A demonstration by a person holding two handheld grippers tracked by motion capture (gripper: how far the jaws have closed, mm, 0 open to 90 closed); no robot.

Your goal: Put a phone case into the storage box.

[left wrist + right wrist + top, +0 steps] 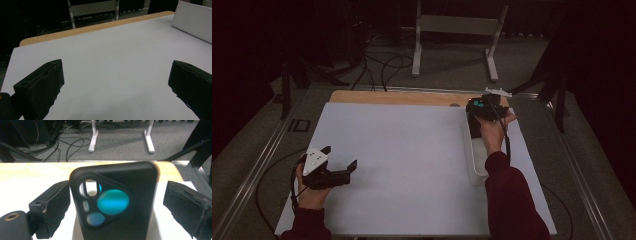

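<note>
Black jaws of the right gripper (117,207) rise at the bottom of the right gripper view, spread wide, with a black phone case (115,202) standing upright between them. Its left edge lies close against the left jaw, though whether they touch I cannot tell, and a clear gap separates it from the right jaw, so the pads do not press on it. The case shows its camera cut-out, with a teal round patch inside it and a smaller bluish one below.

In the high view the right gripper (482,111) is held at the far end of a white tray (475,170), which lies along the right side of a white mat (412,150). The person's right hand (493,132) and dark red sleeve (512,200) reach over the tray, and the phone case (478,107) shows as a dark shape with a teal spot just past the tray's far end.

Well to the left of the tray, near the mat's near edge, the left hand (312,192) holds the left gripper (341,157), its jaws wide apart with nothing between them. The left gripper view shows bare mat between those jaws and the tray's wall (192,21) off at the upper right. A strip of wooden table (402,97) shows beyond the far end of the tray.
</note>
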